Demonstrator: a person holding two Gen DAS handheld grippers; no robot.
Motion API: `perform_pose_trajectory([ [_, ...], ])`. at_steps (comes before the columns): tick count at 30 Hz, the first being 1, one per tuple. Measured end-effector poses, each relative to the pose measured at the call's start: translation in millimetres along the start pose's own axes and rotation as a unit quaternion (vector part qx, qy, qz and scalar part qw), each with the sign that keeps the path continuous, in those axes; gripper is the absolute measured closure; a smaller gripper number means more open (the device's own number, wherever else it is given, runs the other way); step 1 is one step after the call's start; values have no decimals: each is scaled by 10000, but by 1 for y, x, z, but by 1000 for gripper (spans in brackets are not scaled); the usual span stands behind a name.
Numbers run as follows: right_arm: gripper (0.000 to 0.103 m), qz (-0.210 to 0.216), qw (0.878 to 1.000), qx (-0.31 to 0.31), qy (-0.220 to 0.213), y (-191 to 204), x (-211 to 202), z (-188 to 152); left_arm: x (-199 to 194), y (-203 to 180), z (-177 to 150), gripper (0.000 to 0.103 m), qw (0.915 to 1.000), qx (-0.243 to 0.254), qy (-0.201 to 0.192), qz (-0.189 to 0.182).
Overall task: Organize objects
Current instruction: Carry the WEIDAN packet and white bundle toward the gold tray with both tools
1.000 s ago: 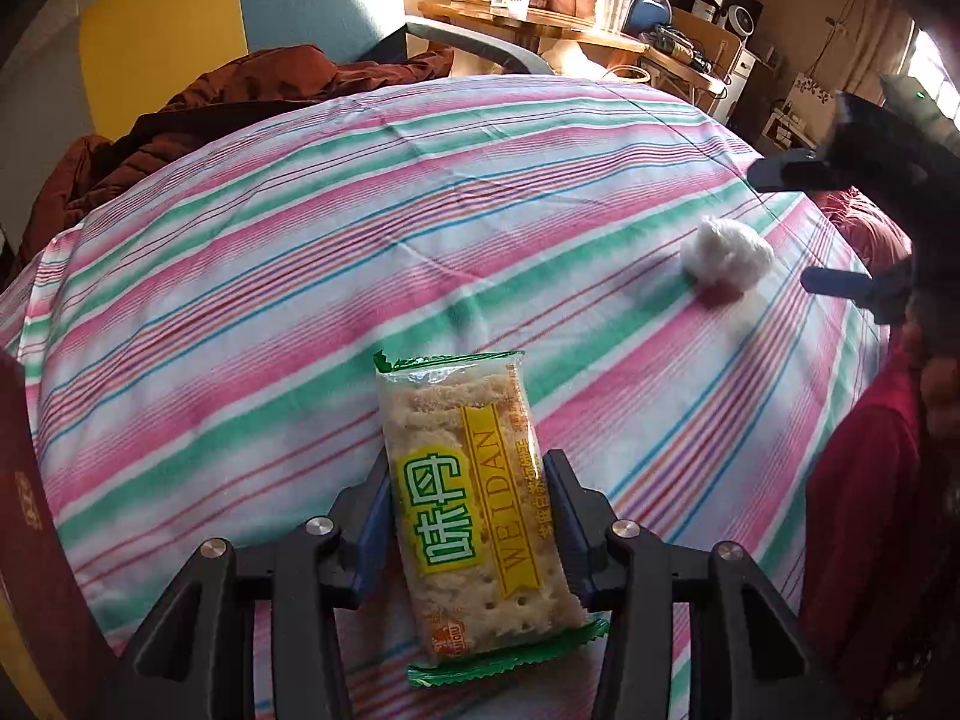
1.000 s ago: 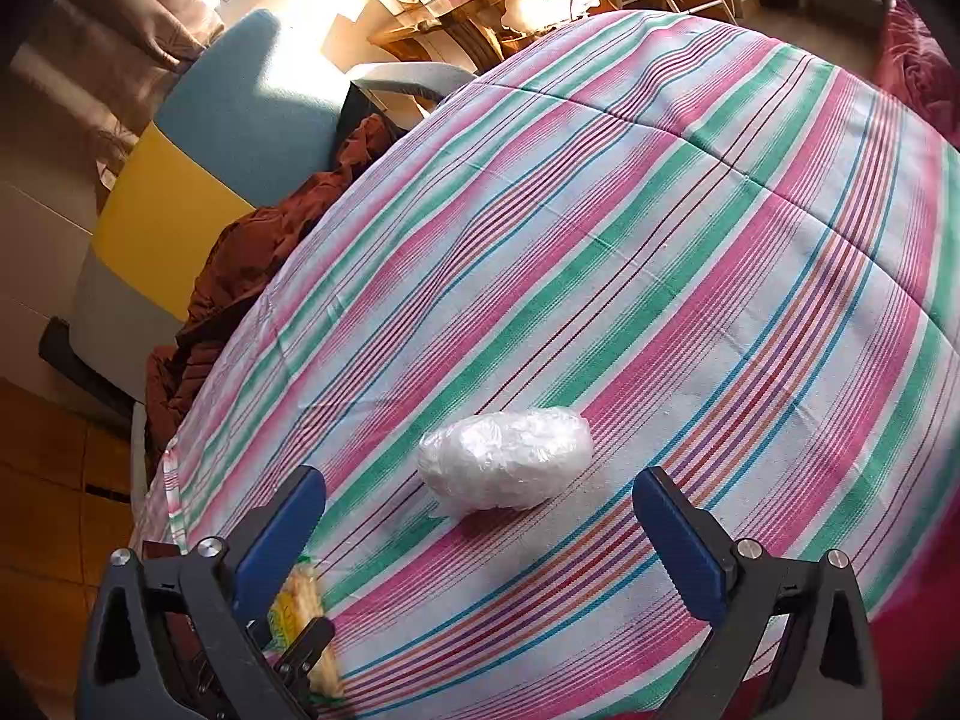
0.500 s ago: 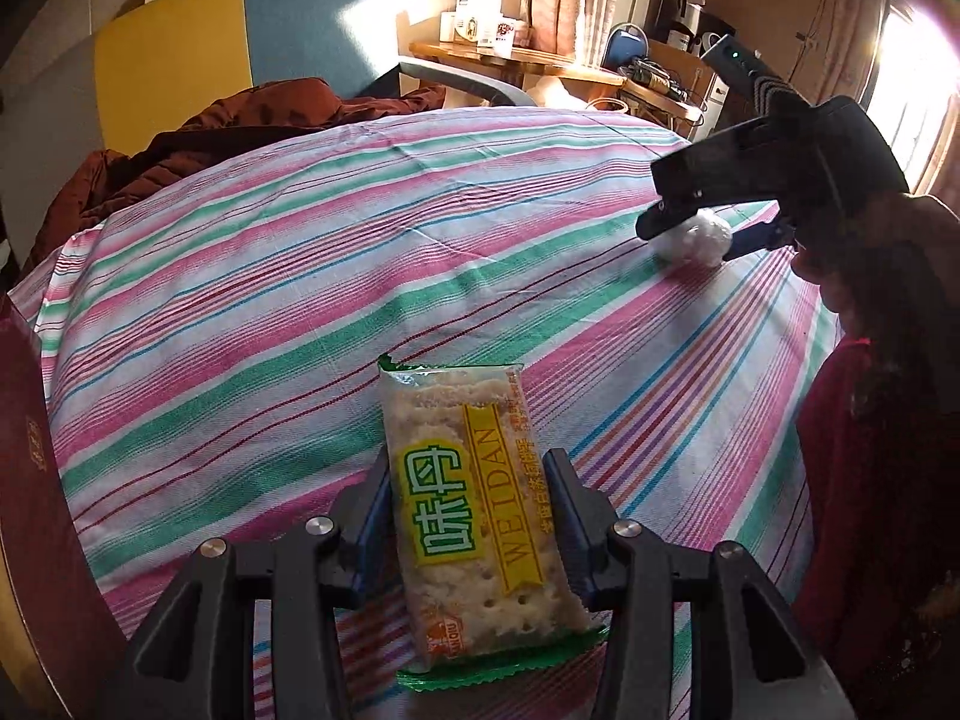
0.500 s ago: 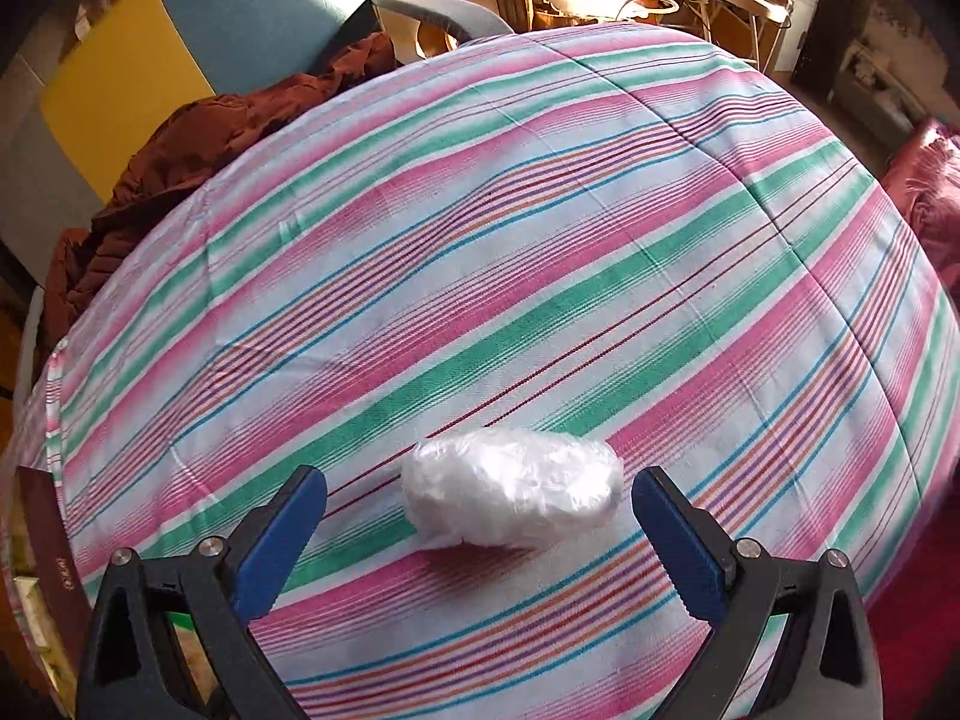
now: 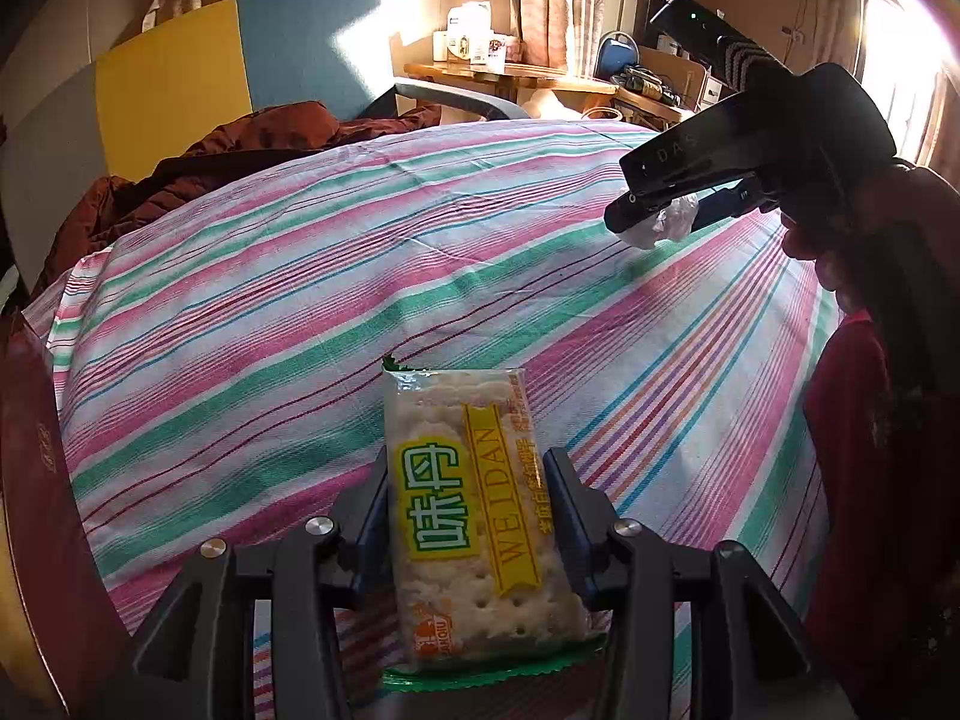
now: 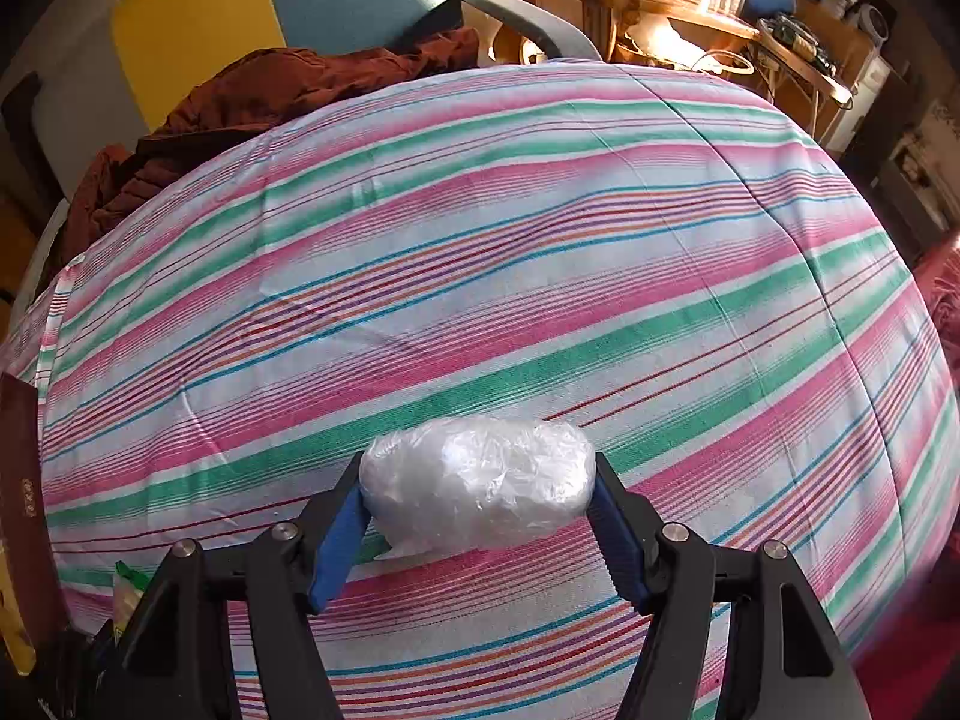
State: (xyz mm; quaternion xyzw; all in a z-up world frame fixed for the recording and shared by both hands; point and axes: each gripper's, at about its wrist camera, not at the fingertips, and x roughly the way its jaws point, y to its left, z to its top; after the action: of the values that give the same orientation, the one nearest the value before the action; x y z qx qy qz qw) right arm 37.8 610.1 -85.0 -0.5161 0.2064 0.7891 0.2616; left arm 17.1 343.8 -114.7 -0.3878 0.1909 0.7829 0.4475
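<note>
Cracker packet (image 5: 477,516), clear wrap w/ green ends and a yellow "WEIDAN" band, sits clamped lengthwise in the left gripper (image 5: 468,510), held just above a striped cloth (image 5: 300,312) of pink, green, white & thin blue lines. Cloth covers a broad surface filling most of both views. Behind it: a brown jacket (image 5: 240,144) heaped at the far edge, a chair w/ yellow and blue panels (image 5: 240,54), a wooden side table (image 5: 510,75) w/ boxes, curtains and bright window light. A dark red box edge (image 6: 24,480) shows at far left.

Left gripper: jaws narrow, both blue pads pressed on the packet's long sides.

Right gripper (image 6: 480,516): jaws have just been closing; both blue pads now touch the ends of a white plastic-wrapped bundle (image 6: 480,480), which lies crosswise between them on the cloth. In the left wrist view the same bundle (image 5: 666,222) is at the cloth's right side, pinched in the right gripper (image 5: 666,210), w/ a hand (image 5: 840,222) and dark sleeve behind it. Bundle and packet are well apart.
</note>
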Motion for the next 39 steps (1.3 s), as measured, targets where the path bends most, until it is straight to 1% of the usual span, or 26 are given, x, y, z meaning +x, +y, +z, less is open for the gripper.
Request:
perform_pose_trajectory([
  [3,34,19,9999,-160,-30,10,-1,0,-1,0,0,55,10000,-5,-4,-8],
  [6,34,-3,9996,-265,-61,10,-2,2,-1,0,0,55,10000,-2,-1,-10],
  [13,34,36,9991,-365,-191,19,-9,-2,-3,2,-1,56,10000,-44,14,-48],
  [19,34,151,9987,-431,-248,23,-11,0,-7,2,3,57,9997,-103,208,-5],
  [23,34,319,9964,-762,-173,43,-5,-3,-18,6,2,57,9994,-204,272,29],
  [27,34,285,9921,-1218,-65,63,0,-11,-47,12,7,57,9996,-264,-20,58],
  [31,34,292,9915,-1264,-137,66,-5,-14,-74,24,13,57,9987,-405,-231,208],
  [33,34,295,9910,-1309,-32,67,-2,-16,-86,30,15,57,9979,-458,-335,319],
  [34,34,348,9899,-1372,107,69,2,-19,-93,33,16,57,9973,-481,-392,385],
  [35,34,313,9882,-1484,202,73,6,-21,-100,37,16,57,9967,-511,-453,440],
  [37,34,120,9838,-1771,241,84,8,-27,-109,44,17,57,9954,-595,-531,535],
  [39,34,184,9826,-1829,256,89,5,-29,-119,51,16,57,9938,-684,-596,635],
])
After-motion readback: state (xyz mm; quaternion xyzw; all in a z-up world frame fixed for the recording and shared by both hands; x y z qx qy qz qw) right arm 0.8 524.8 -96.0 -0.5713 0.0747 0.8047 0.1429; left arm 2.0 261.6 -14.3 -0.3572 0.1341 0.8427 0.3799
